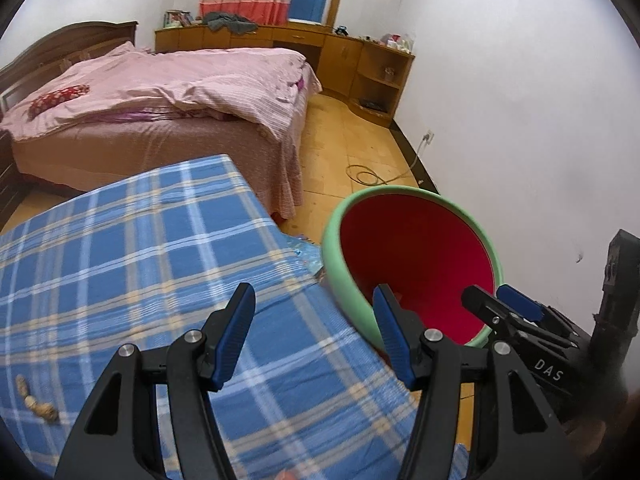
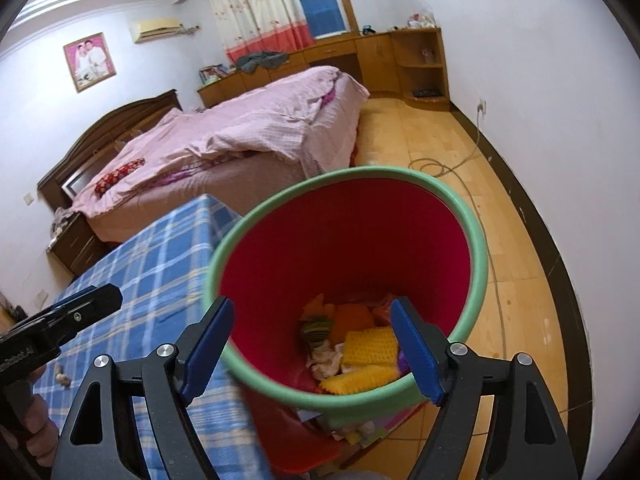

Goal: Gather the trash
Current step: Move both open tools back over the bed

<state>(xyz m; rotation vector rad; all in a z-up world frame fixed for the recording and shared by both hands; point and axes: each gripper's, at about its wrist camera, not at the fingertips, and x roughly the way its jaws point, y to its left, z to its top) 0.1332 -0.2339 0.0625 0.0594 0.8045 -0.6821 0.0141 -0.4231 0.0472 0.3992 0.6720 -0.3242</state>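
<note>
A red bin with a green rim [image 2: 348, 400] stands beside the table covered in blue plaid cloth [image 2: 160, 264]; it also shows in the left wrist view [image 1: 412, 256]. Trash [image 2: 356, 344] lies in its bottom: yellow and orange pieces and crumpled paper. My right gripper [image 2: 316, 350] is open and empty above the bin's near rim. My left gripper [image 1: 316, 336] is open and empty over the table's right edge next to the bin. Small brown scraps [image 1: 36, 402] lie on the cloth at the left; they also show in the right wrist view [image 2: 62, 376]. The right gripper appears in the left wrist view [image 1: 516, 312].
A bed with pink bedding [image 1: 168, 92] stands behind the table. Wooden cabinets [image 1: 352, 64] line the far wall. A cable [image 1: 372, 174] lies on the wooden floor by the white wall. More litter [image 2: 360, 432] lies on the floor under the bin.
</note>
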